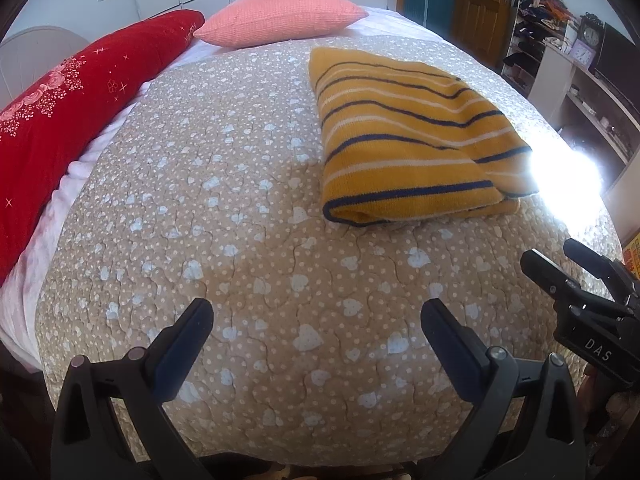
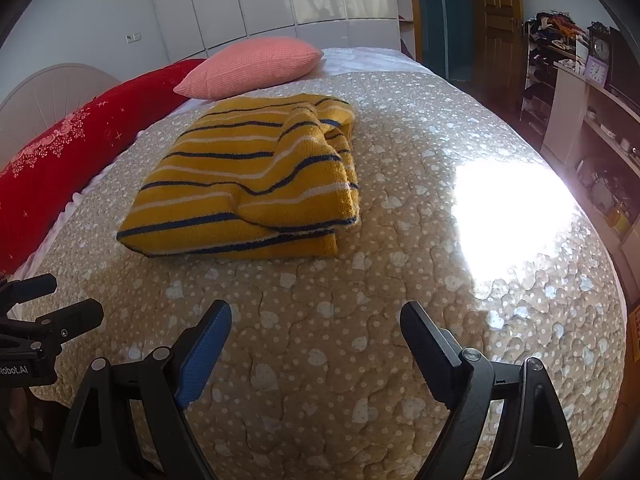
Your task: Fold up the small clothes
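A yellow knitted sweater (image 1: pixel 408 136) with dark blue and white stripes lies folded into a compact rectangle on the beige heart-print quilt (image 1: pixel 248 240). It also shows in the right wrist view (image 2: pixel 248 184). My left gripper (image 1: pixel 318 312) is open and empty, over the quilt near the bed's front edge, well short of the sweater. My right gripper (image 2: pixel 316 316) is open and empty, also near the front edge, apart from the sweater. The right gripper shows at the right edge of the left wrist view (image 1: pixel 576 276), and the left gripper at the left edge of the right wrist view (image 2: pixel 44 304).
A pink pillow (image 1: pixel 280 16) and a long red bolster (image 1: pixel 72 100) lie at the head and left side of the bed. A bright sun patch (image 2: pixel 508 208) falls on the quilt's right side. Shelves with clocks and clutter (image 2: pixel 580 92) stand to the right, and a wooden door (image 1: pixel 484 4) behind.
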A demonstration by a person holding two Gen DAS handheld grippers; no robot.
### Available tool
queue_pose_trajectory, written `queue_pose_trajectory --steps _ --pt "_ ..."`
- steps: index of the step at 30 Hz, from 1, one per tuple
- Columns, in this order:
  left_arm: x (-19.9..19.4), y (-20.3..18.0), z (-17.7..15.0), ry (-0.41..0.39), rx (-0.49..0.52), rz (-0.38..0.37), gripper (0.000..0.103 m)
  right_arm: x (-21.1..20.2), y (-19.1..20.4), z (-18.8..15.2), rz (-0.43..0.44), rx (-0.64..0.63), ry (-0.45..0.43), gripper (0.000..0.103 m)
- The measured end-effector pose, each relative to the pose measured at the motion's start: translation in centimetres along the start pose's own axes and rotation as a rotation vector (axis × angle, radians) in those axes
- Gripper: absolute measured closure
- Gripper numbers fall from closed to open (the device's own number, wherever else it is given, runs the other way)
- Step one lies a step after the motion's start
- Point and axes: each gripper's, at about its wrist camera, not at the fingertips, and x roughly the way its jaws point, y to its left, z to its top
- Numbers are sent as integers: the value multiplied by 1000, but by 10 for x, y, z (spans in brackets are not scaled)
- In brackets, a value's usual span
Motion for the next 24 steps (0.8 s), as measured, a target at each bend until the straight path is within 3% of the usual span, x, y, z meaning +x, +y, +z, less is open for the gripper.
queue_pose_trajectory --steps 24 --pt "-22 -24 -9 -19 31 -7 0 -24 -14 -14 33 58 -33 11"
